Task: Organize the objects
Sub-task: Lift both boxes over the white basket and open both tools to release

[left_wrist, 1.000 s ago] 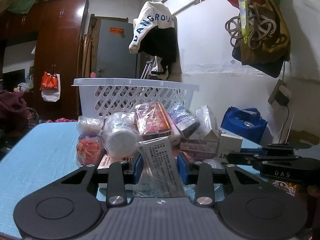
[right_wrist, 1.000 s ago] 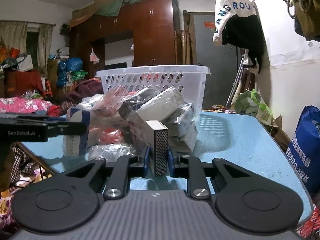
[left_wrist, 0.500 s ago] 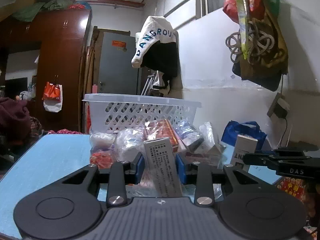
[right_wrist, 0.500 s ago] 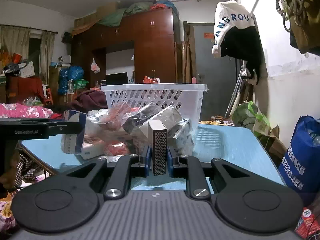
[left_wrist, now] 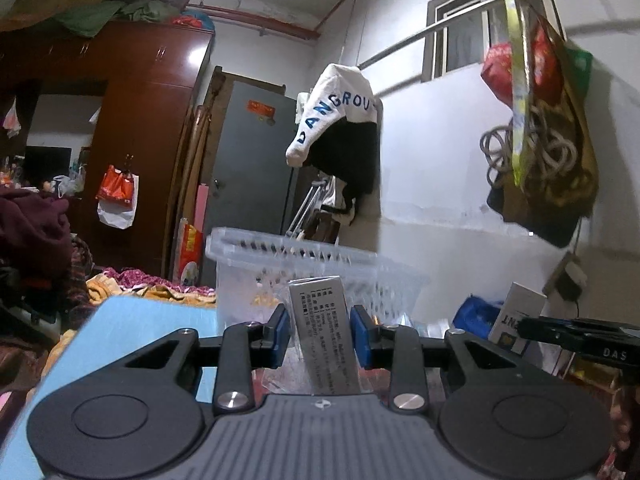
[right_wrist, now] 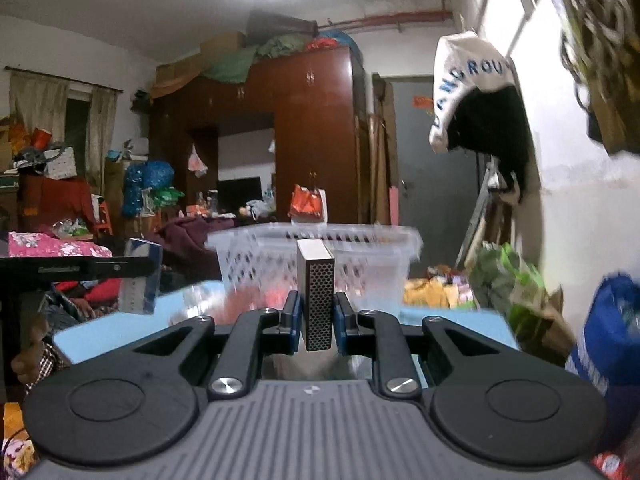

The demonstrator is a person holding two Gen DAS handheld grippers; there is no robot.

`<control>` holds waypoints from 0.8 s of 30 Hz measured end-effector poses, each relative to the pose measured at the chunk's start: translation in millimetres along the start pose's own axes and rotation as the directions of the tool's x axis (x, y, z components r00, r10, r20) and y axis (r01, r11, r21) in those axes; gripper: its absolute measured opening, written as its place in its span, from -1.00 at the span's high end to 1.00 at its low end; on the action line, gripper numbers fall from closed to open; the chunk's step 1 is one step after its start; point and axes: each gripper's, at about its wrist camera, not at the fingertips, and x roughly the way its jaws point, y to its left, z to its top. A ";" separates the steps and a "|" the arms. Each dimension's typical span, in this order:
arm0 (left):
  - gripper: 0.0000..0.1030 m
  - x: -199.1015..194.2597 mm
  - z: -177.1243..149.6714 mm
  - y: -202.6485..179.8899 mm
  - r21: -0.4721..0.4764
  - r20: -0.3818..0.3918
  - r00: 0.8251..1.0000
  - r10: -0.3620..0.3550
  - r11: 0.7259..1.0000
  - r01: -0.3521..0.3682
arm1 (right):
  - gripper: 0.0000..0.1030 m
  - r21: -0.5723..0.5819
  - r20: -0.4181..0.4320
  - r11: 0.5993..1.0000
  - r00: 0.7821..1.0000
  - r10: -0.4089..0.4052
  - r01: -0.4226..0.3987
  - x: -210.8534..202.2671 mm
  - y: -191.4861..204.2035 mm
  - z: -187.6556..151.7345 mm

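My left gripper (left_wrist: 320, 336) is shut on a grey printed box in clear plastic wrap (left_wrist: 322, 332), held upright above the blue table (left_wrist: 152, 320). In the right wrist view my right gripper (right_wrist: 316, 320) is shut on a narrow matchbox-like box (right_wrist: 316, 300) with a dotted side. Both point toward the white slotted basket (left_wrist: 312, 252) (right_wrist: 320, 248) at the table's far end. Each gripper shows from the side in the other's view: the right one (left_wrist: 528, 326) with its white box (left_wrist: 516, 316), the left one (right_wrist: 148, 268) with its wrapped box (right_wrist: 140, 280). The pile of packets is mostly hidden below the fingers.
The table (right_wrist: 120, 328) runs along a white wall with clothes and bags hung on it. A blue bag (right_wrist: 612, 340) and a green bag (right_wrist: 516, 292) sit on the floor to the right. A brown wardrobe (right_wrist: 316, 140) and cluttered furniture fill the back.
Both grippers have risen with their boxes still clamped. The pile of packets has dropped below the fingers, and the basket now sits lower in each view.
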 end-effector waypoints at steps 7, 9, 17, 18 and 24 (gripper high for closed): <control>0.31 58.1 61.3 2.7 -0.019 -0.022 0.999 -0.025 1.000 0.025 | 0.63 0.048 -0.035 0.992 0.993 0.115 -0.113 67.4 -6.1 59.1; 0.31 75.5 68.5 3.4 -0.024 -0.043 0.999 -0.022 0.999 0.021 | 0.63 0.046 -0.040 0.995 0.995 0.094 -0.092 82.6 -9.1 62.9; 0.32 135.8 85.2 8.9 -0.034 -0.127 0.991 0.051 0.998 -0.056 | 0.63 0.008 -0.123 1.000 0.992 -0.023 0.024 148.7 -15.5 73.2; 0.32 143.2 83.8 7.5 -0.022 -0.140 0.988 0.062 0.998 -0.066 | 0.63 0.006 -0.138 1.000 0.990 -0.029 0.030 151.8 -16.4 71.6; 0.26 164.1 74.3 6.8 0.020 -0.158 0.980 0.122 0.993 -0.121 | 0.61 0.007 -0.207 0.999 0.977 -0.046 0.048 172.1 -24.4 62.1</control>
